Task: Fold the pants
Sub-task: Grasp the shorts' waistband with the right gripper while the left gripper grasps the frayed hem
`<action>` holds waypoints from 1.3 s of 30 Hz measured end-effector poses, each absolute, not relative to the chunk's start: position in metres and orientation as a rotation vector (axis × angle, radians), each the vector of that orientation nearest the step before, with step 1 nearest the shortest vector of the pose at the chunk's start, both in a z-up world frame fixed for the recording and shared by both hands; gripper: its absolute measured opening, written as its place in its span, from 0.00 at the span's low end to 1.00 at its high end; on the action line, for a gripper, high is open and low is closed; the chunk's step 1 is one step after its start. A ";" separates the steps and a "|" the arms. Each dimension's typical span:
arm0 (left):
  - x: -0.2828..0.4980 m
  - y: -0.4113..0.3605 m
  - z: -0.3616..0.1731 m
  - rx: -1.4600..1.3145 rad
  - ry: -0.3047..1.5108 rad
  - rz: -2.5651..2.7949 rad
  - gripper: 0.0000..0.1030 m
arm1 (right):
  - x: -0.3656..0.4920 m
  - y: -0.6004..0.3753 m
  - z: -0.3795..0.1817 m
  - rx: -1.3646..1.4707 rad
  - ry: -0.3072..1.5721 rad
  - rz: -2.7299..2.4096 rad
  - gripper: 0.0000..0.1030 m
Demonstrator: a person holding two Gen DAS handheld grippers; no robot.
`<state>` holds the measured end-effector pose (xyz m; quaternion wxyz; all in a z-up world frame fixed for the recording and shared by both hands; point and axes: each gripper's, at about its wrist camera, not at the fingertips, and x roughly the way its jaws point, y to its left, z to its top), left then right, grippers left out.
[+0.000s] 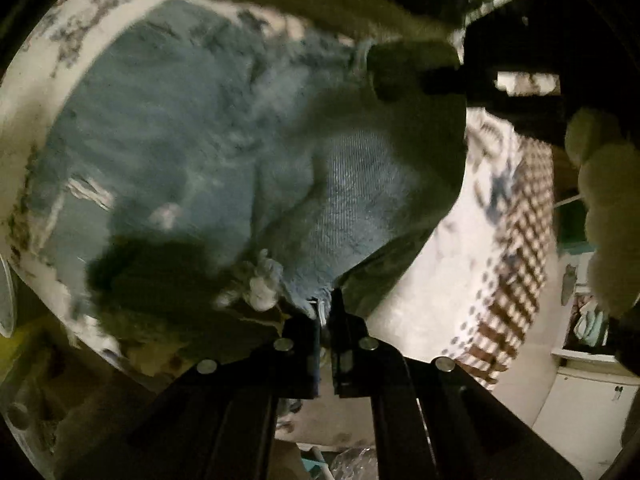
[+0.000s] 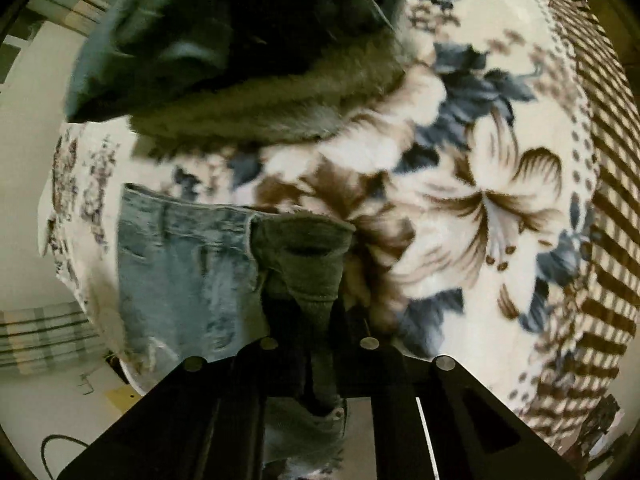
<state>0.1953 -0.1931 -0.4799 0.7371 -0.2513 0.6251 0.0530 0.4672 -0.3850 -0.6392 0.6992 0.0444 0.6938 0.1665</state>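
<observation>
- Two grippers hold the jeans [image 1: 192, 148]: the left gripper [image 1: 326, 308] has its fingers pressed onto a frayed edge of denim, the cloth fanning away ahead of it.
- The right gripper [image 2: 320, 320] pinches a bunched fold of the same jeans; the waistband lies just left of its fingers.
- The denim seems partly lifted above the floral blanket [image 2: 500, 208], though blur hides where.
- Open blanket lies to the right; its striped border marks the edge.

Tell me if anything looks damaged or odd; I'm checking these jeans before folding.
The jeans have frayed rips: a torn patch with pale threads in the left wrist view, and ragged white fringe near the left gripper. It may be deliberate distressing. Both grippers pinch denim.
</observation>
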 end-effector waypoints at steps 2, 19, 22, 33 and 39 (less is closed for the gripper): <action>0.192 -0.179 -0.466 -0.572 1.347 0.118 0.02 | 0.466 -0.380 -0.622 0.094 1.542 0.372 0.09; 0.162 0.050 -0.472 -0.784 1.198 0.392 0.03 | 0.456 -0.128 -0.599 -0.112 1.505 0.451 0.08; 0.153 0.084 -0.492 -0.850 1.219 0.482 0.06 | 0.456 -0.086 -0.627 -0.165 1.537 0.463 0.21; 0.134 0.124 -0.509 -0.951 1.120 0.505 0.70 | 0.452 -0.092 -0.642 -0.022 1.601 0.542 0.66; 0.156 0.100 -0.563 -0.855 1.302 0.484 0.67 | 0.469 -0.116 -0.641 -0.053 1.609 0.482 0.66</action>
